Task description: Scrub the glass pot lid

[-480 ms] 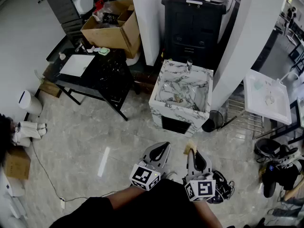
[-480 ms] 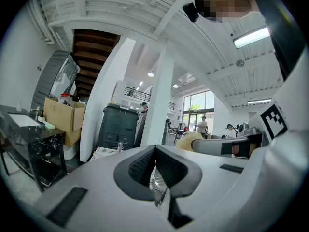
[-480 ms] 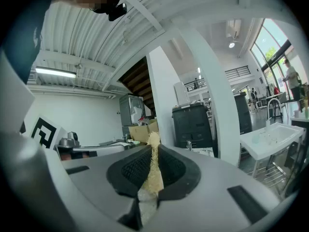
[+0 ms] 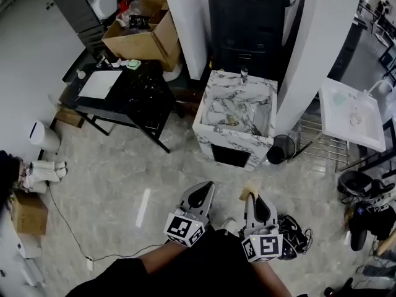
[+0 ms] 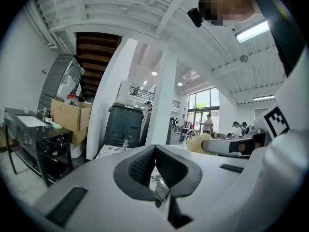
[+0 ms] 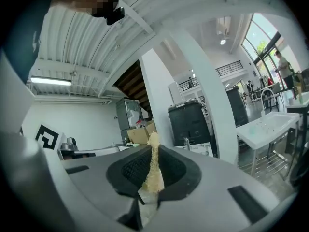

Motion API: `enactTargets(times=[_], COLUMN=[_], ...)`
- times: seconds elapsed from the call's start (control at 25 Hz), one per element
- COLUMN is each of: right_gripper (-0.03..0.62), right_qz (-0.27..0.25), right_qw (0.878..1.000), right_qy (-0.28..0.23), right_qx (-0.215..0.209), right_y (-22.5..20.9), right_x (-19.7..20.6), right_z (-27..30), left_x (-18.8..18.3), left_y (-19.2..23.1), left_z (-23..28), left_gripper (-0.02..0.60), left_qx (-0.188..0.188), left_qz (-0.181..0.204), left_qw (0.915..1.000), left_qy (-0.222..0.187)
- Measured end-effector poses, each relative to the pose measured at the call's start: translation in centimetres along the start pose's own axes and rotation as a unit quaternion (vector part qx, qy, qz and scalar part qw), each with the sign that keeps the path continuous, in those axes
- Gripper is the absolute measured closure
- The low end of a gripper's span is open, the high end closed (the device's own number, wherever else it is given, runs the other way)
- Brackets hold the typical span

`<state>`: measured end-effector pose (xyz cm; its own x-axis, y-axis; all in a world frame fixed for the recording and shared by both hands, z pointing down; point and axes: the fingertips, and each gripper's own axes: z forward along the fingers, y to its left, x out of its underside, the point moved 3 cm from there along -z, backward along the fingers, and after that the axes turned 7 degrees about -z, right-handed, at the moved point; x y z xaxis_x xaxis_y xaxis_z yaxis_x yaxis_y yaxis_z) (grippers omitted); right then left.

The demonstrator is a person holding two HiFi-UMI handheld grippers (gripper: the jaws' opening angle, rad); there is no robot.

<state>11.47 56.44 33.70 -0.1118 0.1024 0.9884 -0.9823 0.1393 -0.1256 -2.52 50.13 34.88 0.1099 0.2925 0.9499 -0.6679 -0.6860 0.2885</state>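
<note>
Evidently only the approach is in hand: the right gripper (image 4: 250, 195) is clamped on a tan fibrous scrubbing pad (image 6: 153, 172), the left gripper (image 4: 203, 195) is closed on nothing, and what looks like the round glass pot lid (image 4: 237, 117) lies well ahead of both in the white marble sink (image 4: 230, 140), so both must next reach it.

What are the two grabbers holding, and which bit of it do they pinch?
The right gripper pinches a tan scrubber by its lower part; the tip pokes out. The left gripper is shut on nothing.
</note>
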Motion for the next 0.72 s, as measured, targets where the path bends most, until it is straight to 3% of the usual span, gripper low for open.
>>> enactTargets(times=[0.16, 0.4, 0.72], right_gripper=[0.537, 0.537, 0.537], right_qz=[0.018, 0.001, -0.006], right_qw=[1.000, 1.000, 0.998], right_qy=[-0.003, 0.023, 0.058], right_qx=[0.008, 0.008, 0.007], right_y=[-0.8, -1.1, -2.1], right_x=[0.4, 1.3, 1.6], right_z=[0.7, 4.4, 13.6], left_x=[0.5, 0.4, -1.2], left_y=[1.3, 4.4, 10.8], left_z=[0.8, 4.3, 11.2], left_gripper=[0.566, 0.566, 0.565], left_qx=[0.001, 0.011, 0.012], left_qz=[-0.008, -0.011, -0.026], left_qw=[0.9999, 0.9997, 0.9992], left_qy=[0.011, 0.018, 0.027])
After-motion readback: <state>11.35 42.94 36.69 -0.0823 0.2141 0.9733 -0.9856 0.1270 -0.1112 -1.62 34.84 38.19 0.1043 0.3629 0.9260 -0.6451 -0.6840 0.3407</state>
